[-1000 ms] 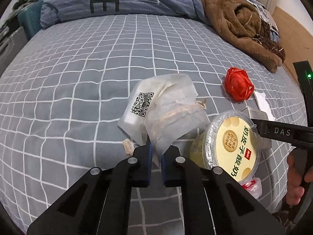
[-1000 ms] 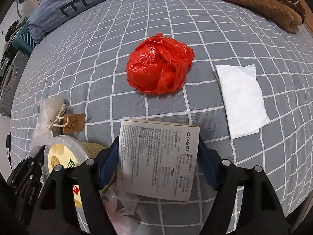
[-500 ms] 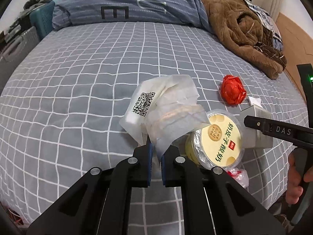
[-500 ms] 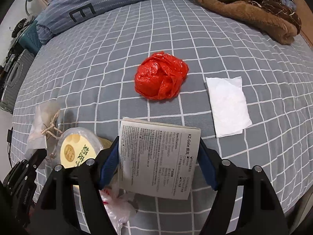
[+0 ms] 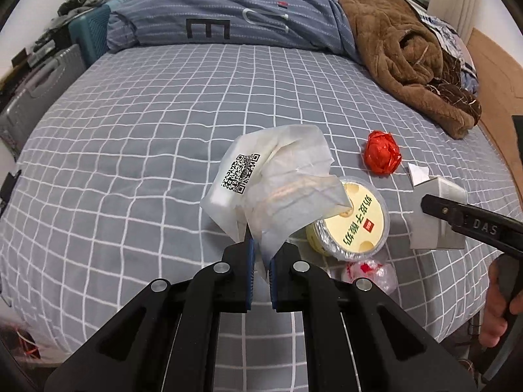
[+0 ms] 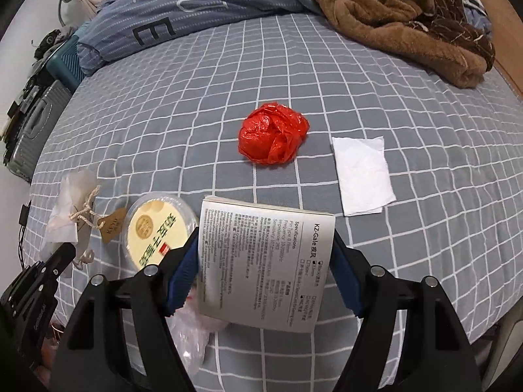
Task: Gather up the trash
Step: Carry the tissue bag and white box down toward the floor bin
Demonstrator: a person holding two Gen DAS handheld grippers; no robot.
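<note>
1. Since a second ago, both of our tools have risen and drawn back from the bed (image 5: pixel 137 137): the red crumpled bag (image 6: pixel 274 138) now looks smaller and farther off in both views, and more of the checked sheet shows around the trash.
2. Our left tool (image 5: pixel 260 263) has its blue pads pressed together, pinching the lower edge of a white translucent wrapper (image 5: pixel 278 189) that bears a QR code.
3. That wrapper hangs up above the sheet and overlaps the rim of the round yoghurt tub (image 5: pixel 351 220), which lies tilted on the bed with its yellow lid facing us.
4. Our right tool (image 6: pixel 263 266) is spread wide and clamps a white printed box (image 6: pixel 264 261) by its two sides.
5. In the left view, that box (image 5: pixel 436 215) sits just right of the tub.
6. A white tissue (image 6: pixel 362 174) lies flat on the sheet just right of the red bag, apart from it.
7. A clear plastic scrap with red print (image 5: pixel 367 271) lies near the bed's edge, just below the tub.
8. A brown fleece blanket (image 5: pixel 408 55) and a blue striped duvet (image 5: pixel 228 19) are heaped at the far end of the bed.
</note>
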